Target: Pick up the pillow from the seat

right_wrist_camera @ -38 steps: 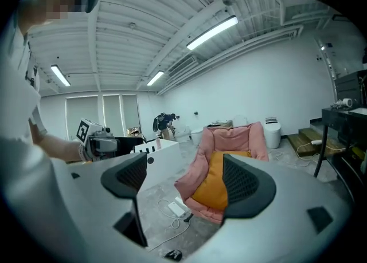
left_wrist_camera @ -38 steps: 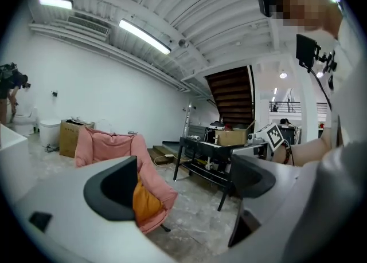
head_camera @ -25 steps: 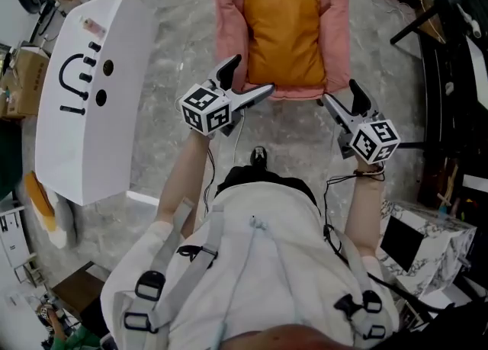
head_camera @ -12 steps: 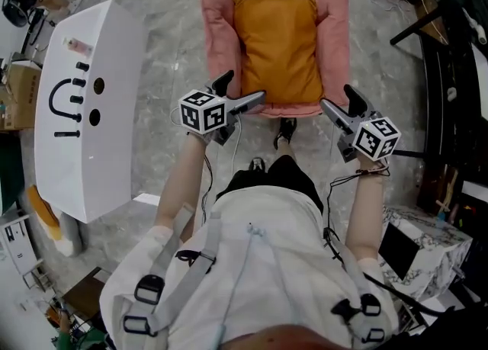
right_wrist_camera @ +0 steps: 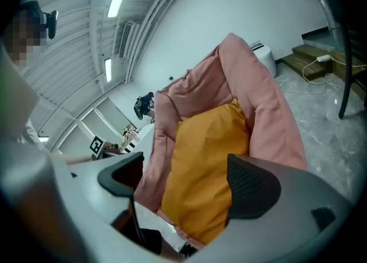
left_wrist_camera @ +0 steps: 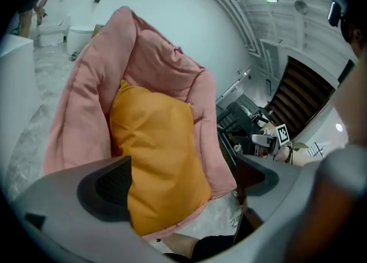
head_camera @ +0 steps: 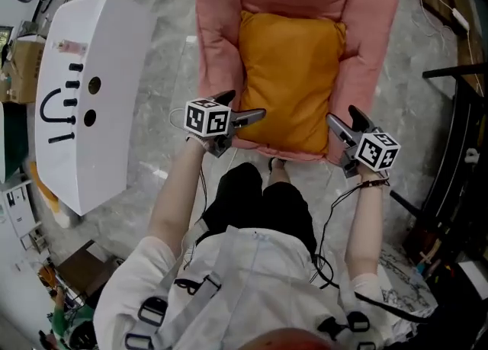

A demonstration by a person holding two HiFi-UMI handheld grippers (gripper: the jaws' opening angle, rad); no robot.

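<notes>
An orange pillow [head_camera: 290, 81] lies on a pink padded seat [head_camera: 217, 36]. My left gripper [head_camera: 245, 108] hovers at the seat's front left corner, just short of the pillow's near left edge. My right gripper [head_camera: 343, 118] hovers at the front right corner beside the pillow's near right edge. Both have just been opening and stand open, with nothing between the pads. The left gripper view shows the pillow [left_wrist_camera: 157, 147] ahead of the left gripper [left_wrist_camera: 183, 181]. The right gripper view shows the pillow [right_wrist_camera: 203, 176] ahead of the right gripper [right_wrist_camera: 186, 181].
A white table [head_camera: 84, 104] with small black items stands to the left of the seat. A black metal frame [head_camera: 457, 150] runs along the right. The person's legs [head_camera: 263, 196] are close against the seat's front edge. The floor is grey marble.
The person has stepped up to the seat. Both grippers have moved forward and down to its front corners, either side of the pillow, and their jaws have spread a little wider.
</notes>
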